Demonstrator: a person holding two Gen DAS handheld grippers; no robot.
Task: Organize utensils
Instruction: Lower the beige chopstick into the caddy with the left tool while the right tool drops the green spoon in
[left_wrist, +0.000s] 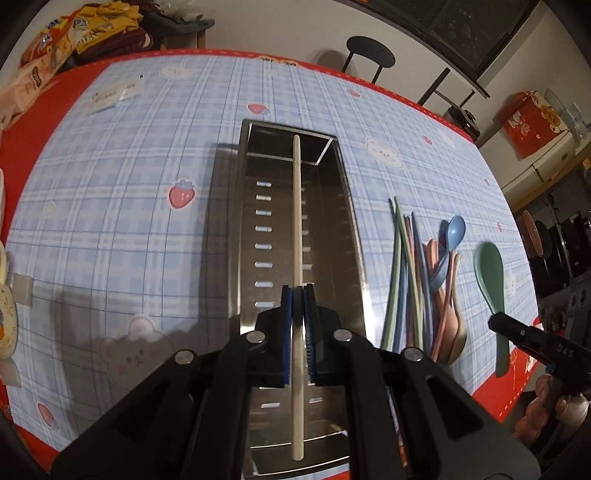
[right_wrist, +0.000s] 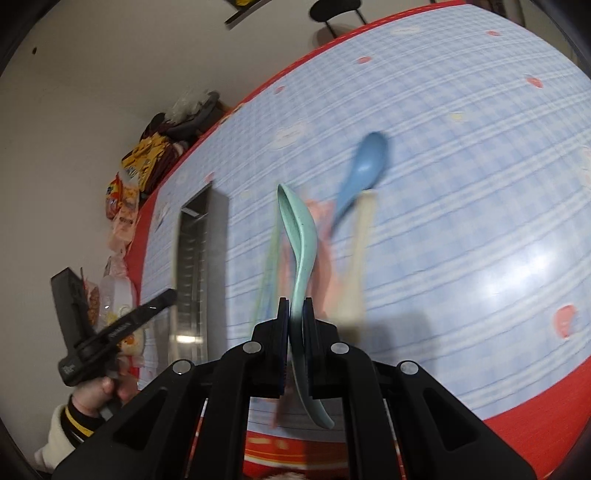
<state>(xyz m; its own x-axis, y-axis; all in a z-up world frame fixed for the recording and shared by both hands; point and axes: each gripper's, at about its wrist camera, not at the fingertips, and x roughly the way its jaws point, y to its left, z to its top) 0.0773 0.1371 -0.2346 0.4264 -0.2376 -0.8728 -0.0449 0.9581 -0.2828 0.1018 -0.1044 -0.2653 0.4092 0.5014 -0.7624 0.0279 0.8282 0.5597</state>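
Left gripper is clamping a cream chopstick lengthwise over the steel utensil tray, while right gripper is pinching the green spoon above the tablecloth

In the right wrist view, motion blur smears the loose utensils and the metal tray.

White letters "DAS" stand on the black body of the right gripper, out at four o'clock. The paper slip at ten o'clock and the snack bags carry print too blurred to read.
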